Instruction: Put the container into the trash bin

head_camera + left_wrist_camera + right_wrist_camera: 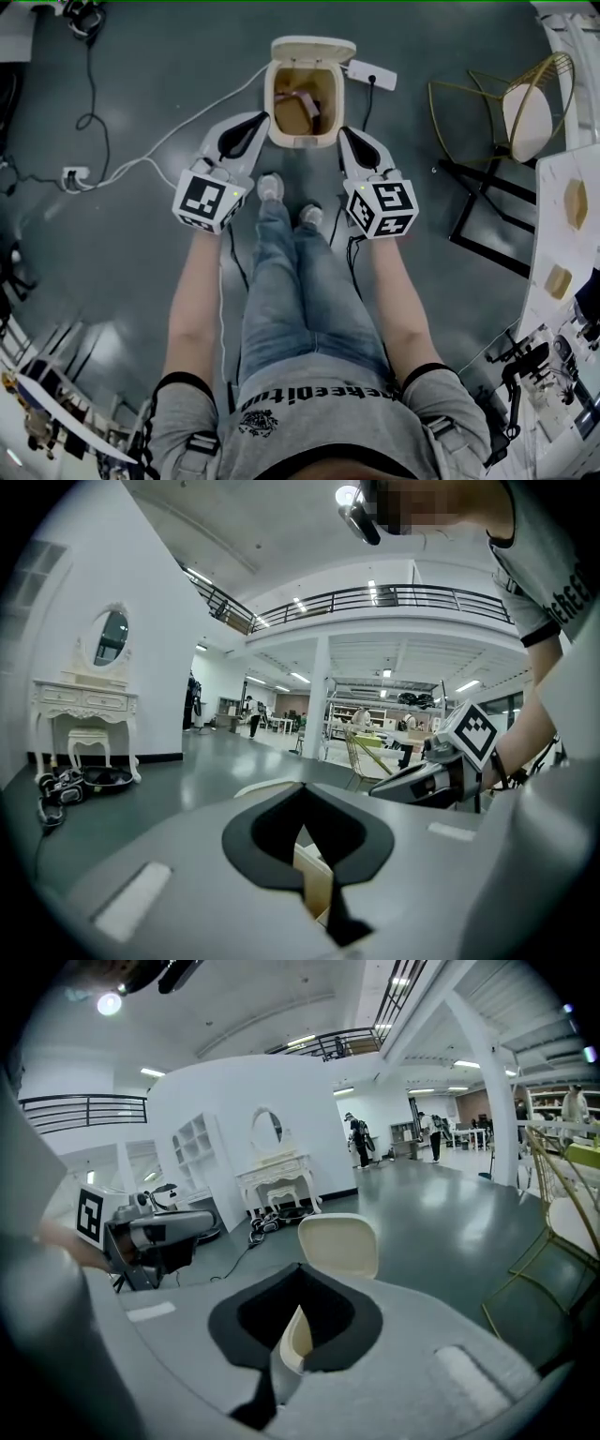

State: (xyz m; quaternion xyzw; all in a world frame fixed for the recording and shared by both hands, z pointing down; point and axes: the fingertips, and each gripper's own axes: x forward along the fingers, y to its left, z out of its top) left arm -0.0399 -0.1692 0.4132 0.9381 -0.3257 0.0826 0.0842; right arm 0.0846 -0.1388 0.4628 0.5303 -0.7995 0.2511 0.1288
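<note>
The cream trash bin (302,141) stands on the grey floor just beyond the person's feet, with its lid (313,49) flipped up and back. A brown container (292,112) lies inside it, beside something pinkish. My left gripper (255,120) hangs at the bin's left wall, jaws together and empty. My right gripper (345,133) hangs at the bin's right wall, also shut and empty. In the left gripper view the bin's rim (314,878) shows through the jaw opening, with the right gripper (394,789) across from it. The right gripper view shows the lid (339,1244) beyond its jaws.
A white power strip (370,75) and cables lie beside the bin, and another strip (73,176) sits at the left. A gold wire chair (525,108) and a white table (562,234) stand at the right. The person's shoes (270,187) are close to the bin.
</note>
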